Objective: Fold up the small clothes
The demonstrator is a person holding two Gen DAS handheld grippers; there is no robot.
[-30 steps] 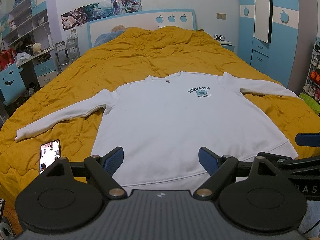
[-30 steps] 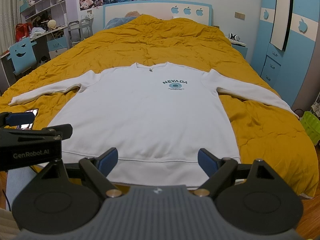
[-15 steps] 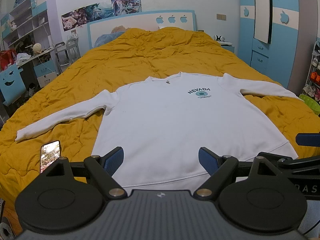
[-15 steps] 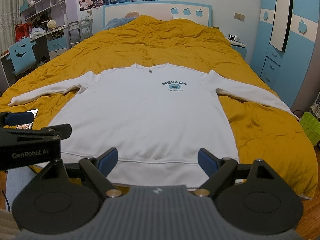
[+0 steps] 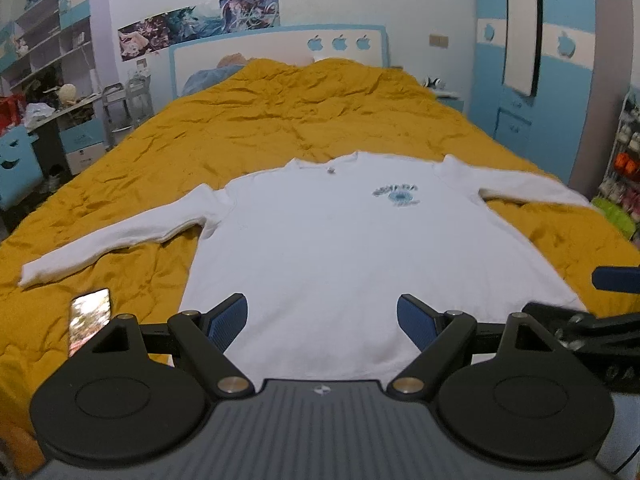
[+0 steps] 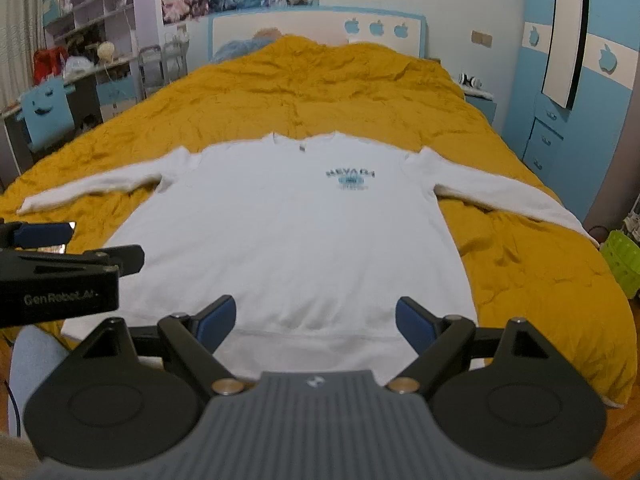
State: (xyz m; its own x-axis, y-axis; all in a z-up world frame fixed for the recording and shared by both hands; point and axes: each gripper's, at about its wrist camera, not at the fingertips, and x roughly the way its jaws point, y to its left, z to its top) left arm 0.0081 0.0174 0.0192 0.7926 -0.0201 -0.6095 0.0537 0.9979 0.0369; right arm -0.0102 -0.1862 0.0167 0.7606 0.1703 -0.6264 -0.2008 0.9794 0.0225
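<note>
Both views have tipped slightly upward, nothing else changed: white sweatshirt [image 5: 360, 248] lies flat on the bed [image 5: 280, 120], left gripper [image 5: 322, 318] and right gripper [image 6: 316, 320] fingers apart, folding unstarted

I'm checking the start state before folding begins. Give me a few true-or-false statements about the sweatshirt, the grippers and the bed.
1. The white sweatshirt lies flat on the yellow bedspread, print side up. True.
2. Both sleeves are folded across the chest. False: each sleeve is spread out to its side.
3. The left gripper has its jaws clamped on the hem. False: they are open, holding nothing.
4. The right gripper is open too. True.
5. A phone lies on the bedspread beside the sweatshirt. True.
</note>
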